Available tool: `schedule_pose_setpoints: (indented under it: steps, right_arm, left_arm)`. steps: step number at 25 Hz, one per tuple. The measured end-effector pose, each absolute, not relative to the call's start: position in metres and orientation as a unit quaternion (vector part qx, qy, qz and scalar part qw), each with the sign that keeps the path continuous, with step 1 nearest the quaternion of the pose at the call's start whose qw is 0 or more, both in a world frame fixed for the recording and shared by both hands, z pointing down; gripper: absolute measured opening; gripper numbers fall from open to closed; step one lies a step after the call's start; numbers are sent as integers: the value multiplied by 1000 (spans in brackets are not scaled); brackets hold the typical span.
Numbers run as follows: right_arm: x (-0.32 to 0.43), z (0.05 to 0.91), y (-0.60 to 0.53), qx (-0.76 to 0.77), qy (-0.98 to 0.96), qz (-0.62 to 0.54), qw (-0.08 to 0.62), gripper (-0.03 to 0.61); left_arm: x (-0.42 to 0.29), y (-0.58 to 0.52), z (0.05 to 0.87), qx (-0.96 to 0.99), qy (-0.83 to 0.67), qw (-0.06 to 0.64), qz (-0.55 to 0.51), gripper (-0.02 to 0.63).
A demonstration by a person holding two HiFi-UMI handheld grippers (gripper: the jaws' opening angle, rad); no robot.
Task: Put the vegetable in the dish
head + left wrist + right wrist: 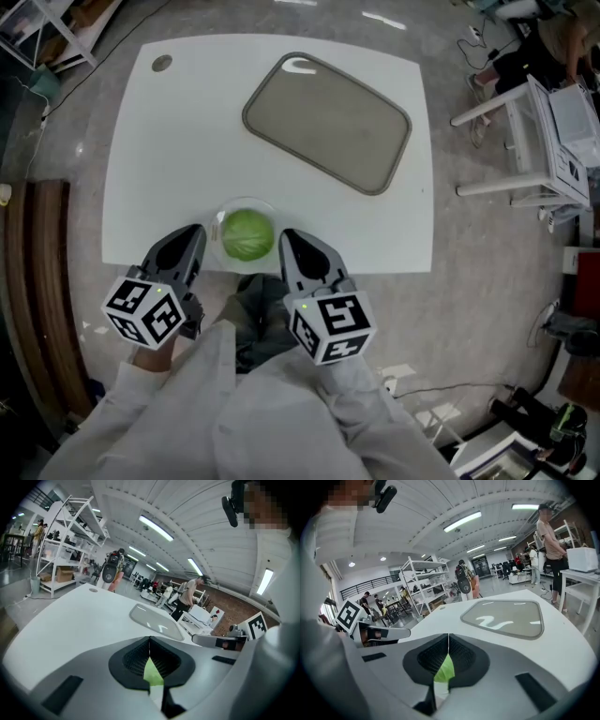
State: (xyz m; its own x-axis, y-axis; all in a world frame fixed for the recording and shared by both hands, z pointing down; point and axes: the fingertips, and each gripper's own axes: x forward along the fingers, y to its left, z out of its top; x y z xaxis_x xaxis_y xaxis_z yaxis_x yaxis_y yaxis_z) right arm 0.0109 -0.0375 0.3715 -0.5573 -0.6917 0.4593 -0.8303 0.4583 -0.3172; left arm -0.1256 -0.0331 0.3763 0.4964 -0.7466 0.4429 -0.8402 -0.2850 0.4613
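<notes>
The vegetable (247,233), a round green head, sat in the clear dish (246,202) at the near edge of the white tabletop (187,141), so by the look of it the placing was already done and the danger lay in what came after. The left hand-held gripper (195,232) and the right hand-held gripper (287,236) flanked the dish, one on each side and just beside it, both with jaws drawn together at the tips and nothing clamped between them. In each gripper view the green showed only through the gap behind the touching tips, beyond the jaws, not pinched by them. The chief risk was the dish's place: it stood right at the rim of the tabletop, nearest the person, and a sideways brush from either closed nose could probably slide it off, since smooth glass on a smooth white top would give little resistance. A second risk was the vegetable itself: round and sitting high in a shallow dish, it looked likely to roll out if the dish were tipped or jolted. With both tools so near at once, a careless move of one could also push the dish against the other. The grey cutting board (328,120) lay well apart at the far side and posed no hazard.
</notes>
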Motion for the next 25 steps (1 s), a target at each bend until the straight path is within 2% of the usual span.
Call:
schedule_pose_setpoints:
  steps: [7, 25]
  right_arm:
    - [15, 401, -37, 451, -832, 285, 152, 14]
    - [13, 450, -26, 444, -811, 334, 181, 14]
  left_arm:
    - [-123, -25, 411, 785, -483, 380, 84, 8]
    - [-128, -10, 463, 758, -475, 435, 105, 8]
